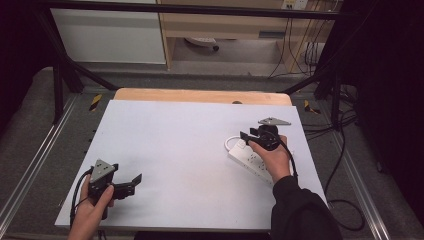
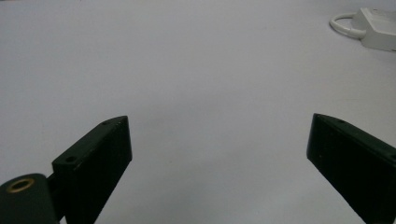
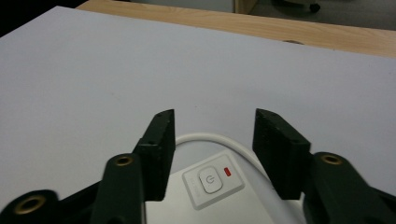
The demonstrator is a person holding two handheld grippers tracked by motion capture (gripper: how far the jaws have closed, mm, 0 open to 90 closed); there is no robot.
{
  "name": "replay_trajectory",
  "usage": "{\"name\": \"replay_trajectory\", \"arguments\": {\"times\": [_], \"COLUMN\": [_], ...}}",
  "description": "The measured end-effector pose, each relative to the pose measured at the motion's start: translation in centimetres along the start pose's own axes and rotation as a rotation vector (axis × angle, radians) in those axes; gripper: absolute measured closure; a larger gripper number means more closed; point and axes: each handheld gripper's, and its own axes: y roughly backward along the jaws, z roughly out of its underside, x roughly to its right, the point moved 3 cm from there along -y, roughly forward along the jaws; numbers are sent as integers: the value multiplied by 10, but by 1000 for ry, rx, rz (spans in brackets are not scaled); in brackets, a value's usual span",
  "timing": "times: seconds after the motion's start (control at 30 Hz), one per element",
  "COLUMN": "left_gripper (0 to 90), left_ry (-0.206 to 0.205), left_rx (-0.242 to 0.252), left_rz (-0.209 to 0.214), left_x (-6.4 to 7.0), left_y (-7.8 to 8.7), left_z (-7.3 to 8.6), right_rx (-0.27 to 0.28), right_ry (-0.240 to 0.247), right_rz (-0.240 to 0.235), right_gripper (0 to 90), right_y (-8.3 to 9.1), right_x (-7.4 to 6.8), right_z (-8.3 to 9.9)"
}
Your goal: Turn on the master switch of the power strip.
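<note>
Two grippers, both unloaded. Left gripper (image 1: 131, 182) at 7 o'clock of counter (image 1: 190, 145), fingers (image 2: 100, 156) wide apart, well clear of work. Power strip (image 1: 250, 159) at 3 o'clock; right gripper (image 3: 212, 135) above its switch end, fingers apart, straddling power button (image 3: 210, 179). Risk: descending finger hits button, or snags white cord (image 3: 210, 138), dragging strip.

A laboratory recording station, seen from above: a white-covered surface (image 1: 175, 150) on a wooden top sits inside a black metal frame (image 1: 60, 75), with aluminium rails (image 1: 30, 165) running along the grey carpeted floor on either side. Yellow-and-black hazard tape (image 1: 95, 101) marks the frame's feet. Loose cables (image 1: 345, 165) trail across the floor at right, and more hang beneath a wooden desk (image 1: 220, 25) behind, beside a white cabinet (image 1: 110, 35).
</note>
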Motion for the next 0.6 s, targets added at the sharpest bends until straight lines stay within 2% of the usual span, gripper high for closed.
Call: {"name": "replay_trajectory", "arguments": {"times": [0.1, 0.17, 0.33, 0.6], "left_gripper": [68, 68, 68, 68], "left_ry": [0, 1, 1, 2], "left_rx": [0, 0, 2, 1], "left_rz": [0, -1, -3, -5], "left_x": [0, 0, 0, -1], "left_y": [0, 0, 0, 0], "left_z": [0, 0, 0, 0], "right_rx": [1, -7, -2, 35], "right_ry": [-8, -9, -26, -16], "right_rz": [7, 15, 20, 25], "right_gripper": [335, 284, 185, 68], "right_y": [1, 2, 5, 11], "right_x": [1, 2, 2, 1], "right_z": [-2, -2, -4, -7]}}
